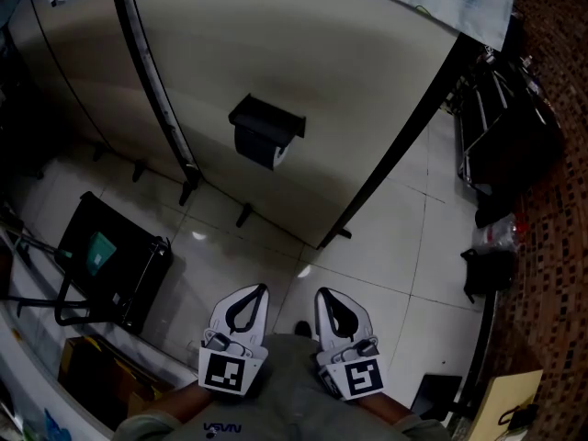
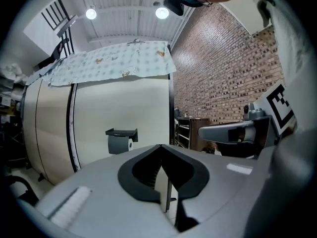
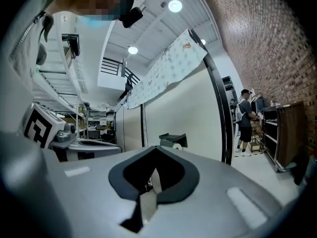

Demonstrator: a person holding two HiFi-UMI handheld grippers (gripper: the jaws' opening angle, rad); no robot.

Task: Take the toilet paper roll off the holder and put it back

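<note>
On partition [image 1: 349, 90]: toilet paper roll [image 1: 268, 152] on holder [image 1: 268, 118] | left claw [image 1: 261, 291], right claw [image 1: 322, 295] closed, empty | person [image 3: 245, 120]: right gripper view only

A patterned cloth [image 2: 111, 63] drapes over the beige partition [image 1: 303, 62], and a black cart [image 1: 129, 246] stands on the tiled floor [image 1: 395, 237].

The toilet paper roll [image 1: 277, 155] sits in the holder [image 1: 265, 119], mounted on the partition panel [image 1: 358, 90] ahead. The left gripper [image 1: 260, 291] and right gripper [image 1: 323, 295] lie side by side, well short of it, with a cart [image 1: 124, 255] on the floor [image 1: 386, 246] at left.
</note>
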